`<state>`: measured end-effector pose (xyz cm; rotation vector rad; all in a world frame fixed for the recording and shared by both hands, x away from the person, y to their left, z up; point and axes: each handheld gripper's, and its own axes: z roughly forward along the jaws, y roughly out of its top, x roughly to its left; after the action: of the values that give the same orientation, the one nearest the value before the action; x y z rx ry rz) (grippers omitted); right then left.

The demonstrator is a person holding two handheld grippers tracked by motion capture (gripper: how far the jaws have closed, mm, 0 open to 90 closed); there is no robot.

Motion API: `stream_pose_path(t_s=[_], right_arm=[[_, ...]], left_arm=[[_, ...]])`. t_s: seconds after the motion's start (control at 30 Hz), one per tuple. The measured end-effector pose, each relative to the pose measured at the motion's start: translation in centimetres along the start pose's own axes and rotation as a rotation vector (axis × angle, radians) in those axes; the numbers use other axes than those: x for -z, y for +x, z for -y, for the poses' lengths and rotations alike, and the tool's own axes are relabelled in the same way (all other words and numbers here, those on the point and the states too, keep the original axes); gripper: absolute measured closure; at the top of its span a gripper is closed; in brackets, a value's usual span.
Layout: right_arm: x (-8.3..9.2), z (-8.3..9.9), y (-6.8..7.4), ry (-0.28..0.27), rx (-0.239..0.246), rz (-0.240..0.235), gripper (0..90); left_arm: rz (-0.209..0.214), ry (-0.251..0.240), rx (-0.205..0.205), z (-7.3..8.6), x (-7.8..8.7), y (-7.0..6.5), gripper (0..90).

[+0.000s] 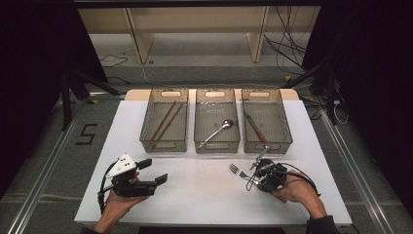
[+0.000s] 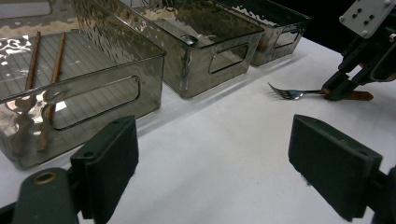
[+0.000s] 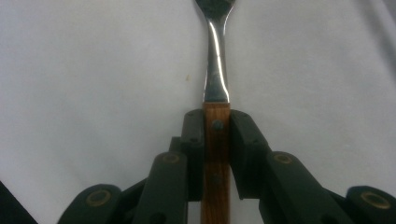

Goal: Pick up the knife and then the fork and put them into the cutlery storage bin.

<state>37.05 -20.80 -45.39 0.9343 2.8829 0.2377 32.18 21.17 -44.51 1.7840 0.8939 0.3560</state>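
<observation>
High view: the right gripper sits at 5 o'clock on the white table, jaws clamped on the fork, whose tines extend toward 10 o'clock, just short of the middle bin.

Left gripper view: the left gripper has its jaws set wide with nothing between them; the fork lies on the table at 1 o'clock, well apart.

Right gripper view: both pads press the wooden handle; the metal neck runs to 12 o'clock.
</observation>
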Motion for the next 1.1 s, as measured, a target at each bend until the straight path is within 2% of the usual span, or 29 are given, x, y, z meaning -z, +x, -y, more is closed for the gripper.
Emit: stream_pose_path(t_s=[0.23, 0.63, 0.73, 0.87, 1.1], right_arm=[[0.6, 0.1, -0.1, -0.019, 0.002, 0.006, 77.6], [2.3, 0.2, -0.2, -0.108, -0.018, 0.000, 77.7], [2.5, 0.1, -0.1, -0.119, -0.018, 0.017, 77.6], [2.9, 0.1, -0.1, -0.146, -0.014, 0.020, 77.6], [3.5, 0.2, -0.4, -0.203, -0.034, 0.024, 77.6]], left_arm=[[0.000, 0.000, 0.000, 0.0, 0.0, 0.0, 15.8], [-0.001, -0.001, -0.002, 0.0, 0.0, 0.0, 15.7], [-0.001, -0.001, -0.002, 0.0, 0.0, 0.0, 15.7], [-0.001, -0.002, -0.001, 0.0, 0.0, 0.0, 15.8], [-0.002, -0.004, -0.002, 0.0, 0.0, 0.0, 15.7]])
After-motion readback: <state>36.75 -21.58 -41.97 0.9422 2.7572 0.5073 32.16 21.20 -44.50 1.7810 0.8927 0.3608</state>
